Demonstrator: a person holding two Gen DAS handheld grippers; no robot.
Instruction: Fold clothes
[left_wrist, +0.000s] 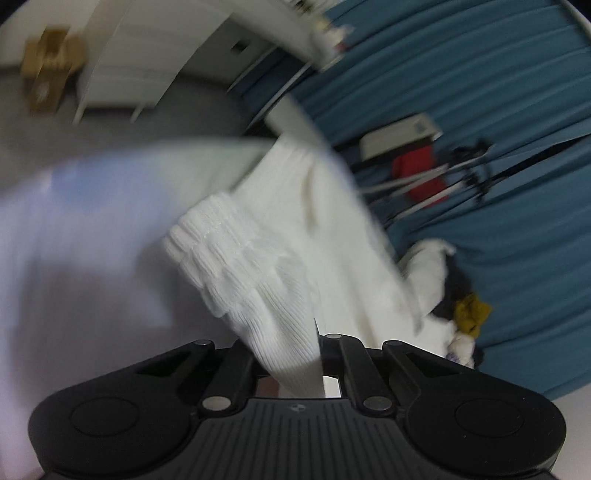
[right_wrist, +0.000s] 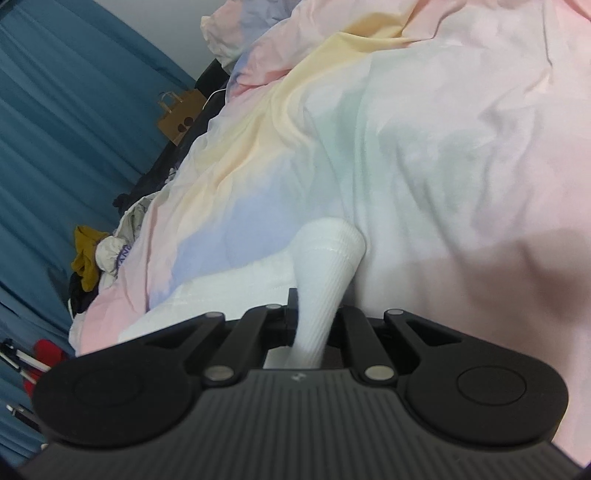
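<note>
Sock (left_wrist: 255, 266), white and ribbed, is clamped in the left tongs (left_wrist: 317, 354), its cuff hanging out ahead; the right tongs (right_wrist: 314, 325) are clamped on a white sock too (right_wrist: 325, 273), above the pastel bedsheet (right_wrist: 424, 147); blue curtain (left_wrist: 498, 92) behind.

1. A big blue curtain (right_wrist: 55, 122) hangs in long folds.
2. A bed has a soft sheet (right_wrist: 424, 147) in pink, yellow and blue.
3. A brown paper bag (right_wrist: 177, 122) stands by the curtain.
4. White furniture (left_wrist: 147, 55) looks blurry.
</note>
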